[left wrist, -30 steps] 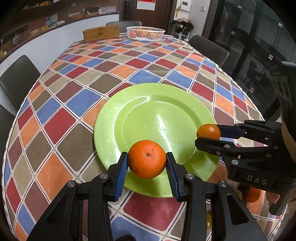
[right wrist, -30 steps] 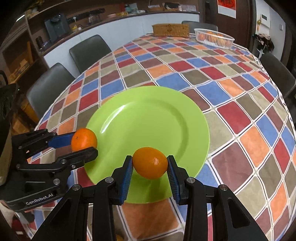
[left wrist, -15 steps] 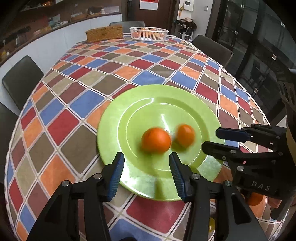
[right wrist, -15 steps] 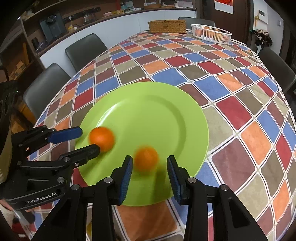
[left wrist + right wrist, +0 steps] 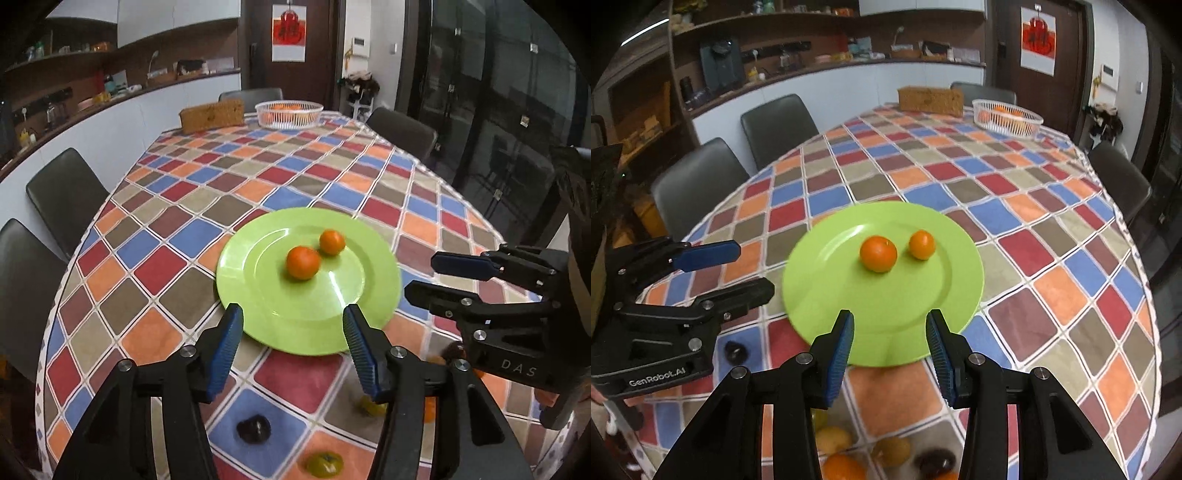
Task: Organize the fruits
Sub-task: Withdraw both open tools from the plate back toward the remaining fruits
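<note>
A green plate point(image 5: 258, 295) point(image 5: 827, 295) lies on the checked tablecloth. On it rest a larger orange point(image 5: 303, 262) point(image 5: 878, 253) and a smaller orange point(image 5: 332, 242) point(image 5: 922, 244), side by side. My left gripper point(image 5: 293, 336) point(image 5: 738, 269) is open and empty, over the plate's near rim. My right gripper point(image 5: 890, 341) point(image 5: 428, 275) is open and empty, at the plate's near edge. Loose fruits lie near the table's front edge: a dark fruit point(image 5: 253, 428) point(image 5: 735, 350), a green-yellow fruit point(image 5: 325, 461), and yellow fruits point(image 5: 833, 439) with an orange one point(image 5: 844, 467).
A white basket point(image 5: 289, 114) point(image 5: 1006, 118) with orange fruit and a woven brown box point(image 5: 212, 116) point(image 5: 931, 99) stand at the table's far end. Dark chairs point(image 5: 66, 199) point(image 5: 775, 125) surround the table. A counter runs along the back wall.
Both grippers opened and let go of their oranges, which now rest on the plate. Both grippers then drew back and rose from the plate.
</note>
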The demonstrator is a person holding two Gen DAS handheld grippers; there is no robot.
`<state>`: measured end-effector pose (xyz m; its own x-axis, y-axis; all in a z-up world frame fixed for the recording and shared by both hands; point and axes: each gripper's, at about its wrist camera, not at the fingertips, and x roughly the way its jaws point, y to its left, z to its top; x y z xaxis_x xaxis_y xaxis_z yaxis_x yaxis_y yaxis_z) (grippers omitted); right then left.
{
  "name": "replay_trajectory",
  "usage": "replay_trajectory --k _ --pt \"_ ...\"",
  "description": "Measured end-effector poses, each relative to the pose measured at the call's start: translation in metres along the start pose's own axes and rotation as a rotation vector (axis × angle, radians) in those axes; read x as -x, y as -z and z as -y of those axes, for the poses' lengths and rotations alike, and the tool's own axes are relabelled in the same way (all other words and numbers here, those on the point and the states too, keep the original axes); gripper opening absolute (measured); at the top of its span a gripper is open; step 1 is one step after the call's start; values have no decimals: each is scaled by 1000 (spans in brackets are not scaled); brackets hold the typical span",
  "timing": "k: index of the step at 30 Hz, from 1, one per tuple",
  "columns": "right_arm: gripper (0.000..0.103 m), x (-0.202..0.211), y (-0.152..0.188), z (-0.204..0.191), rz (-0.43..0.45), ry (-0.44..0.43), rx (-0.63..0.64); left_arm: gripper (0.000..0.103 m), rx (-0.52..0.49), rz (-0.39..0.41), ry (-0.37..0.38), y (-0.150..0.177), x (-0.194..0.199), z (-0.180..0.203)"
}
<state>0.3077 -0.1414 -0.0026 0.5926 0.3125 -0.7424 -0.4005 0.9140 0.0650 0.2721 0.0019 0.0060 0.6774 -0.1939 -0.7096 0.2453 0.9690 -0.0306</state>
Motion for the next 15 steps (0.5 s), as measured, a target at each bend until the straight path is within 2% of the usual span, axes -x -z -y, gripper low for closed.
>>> replay_trajectory --k 4,7,9,12,15 --pt "49 23 8 -7 43 -7 -10 60 -14 47 -20 7 24 7" --pt "49 36 16 -14 72 2 -9 63 -15 70 -29 14 40 11" --pt "49 43 21 -16 87 3 -14 66 -7 75 -26 20 49 12" --pt "56 54 31 -21 110 4 -23 67 5 87 -33 29 59 14" --pt "57 61 40 -24 114 -1 -29 69 21 96 -43 39 66 17"
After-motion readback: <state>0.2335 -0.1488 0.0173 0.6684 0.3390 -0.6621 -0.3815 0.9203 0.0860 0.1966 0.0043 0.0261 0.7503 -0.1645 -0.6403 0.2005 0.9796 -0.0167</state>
